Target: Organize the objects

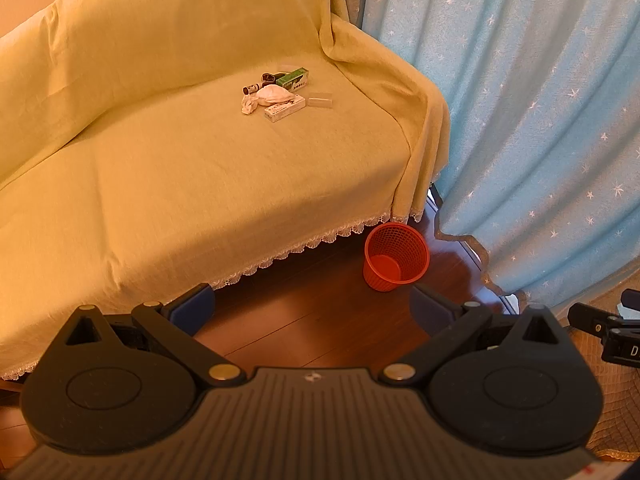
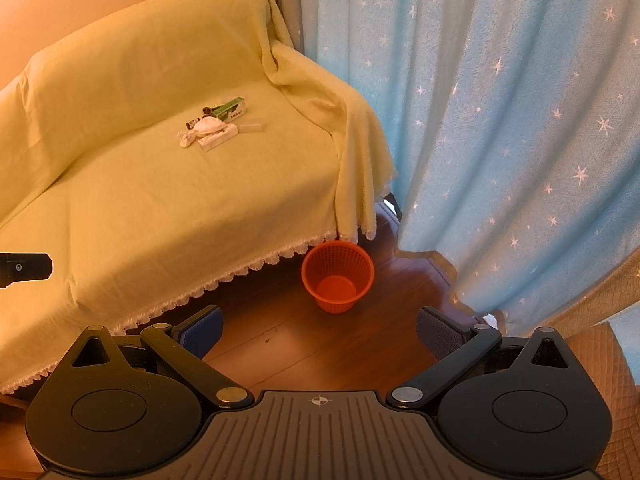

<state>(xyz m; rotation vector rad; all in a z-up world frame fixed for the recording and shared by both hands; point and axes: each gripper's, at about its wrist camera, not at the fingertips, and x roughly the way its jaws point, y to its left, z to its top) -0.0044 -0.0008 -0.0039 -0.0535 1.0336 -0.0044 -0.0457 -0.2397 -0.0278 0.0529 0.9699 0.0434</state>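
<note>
A small pile of objects lies on the sofa seat near its right arm: a white crumpled wad (image 1: 269, 96) (image 2: 202, 128), a white carton (image 1: 285, 108) (image 2: 218, 138), a green carton (image 1: 294, 78) (image 2: 230, 107), a clear plastic case (image 1: 320, 100) (image 2: 252, 125) and a dark small roll (image 1: 252, 89). An orange mesh bin (image 1: 395, 257) (image 2: 338, 276) stands on the floor by the sofa's front corner. My left gripper (image 1: 312, 308) is open and empty, far from the pile. My right gripper (image 2: 320, 330) is open too, over the floor just short of the bin.
The sofa (image 1: 180, 168) wears a yellow-green cover with a lace hem. Blue star-patterned curtains (image 1: 540, 120) (image 2: 500, 120) hang at the right. Dark wooden floor (image 2: 304, 356) lies between the grippers and the bin. A quilted tan surface (image 2: 592, 360) sits at the lower right.
</note>
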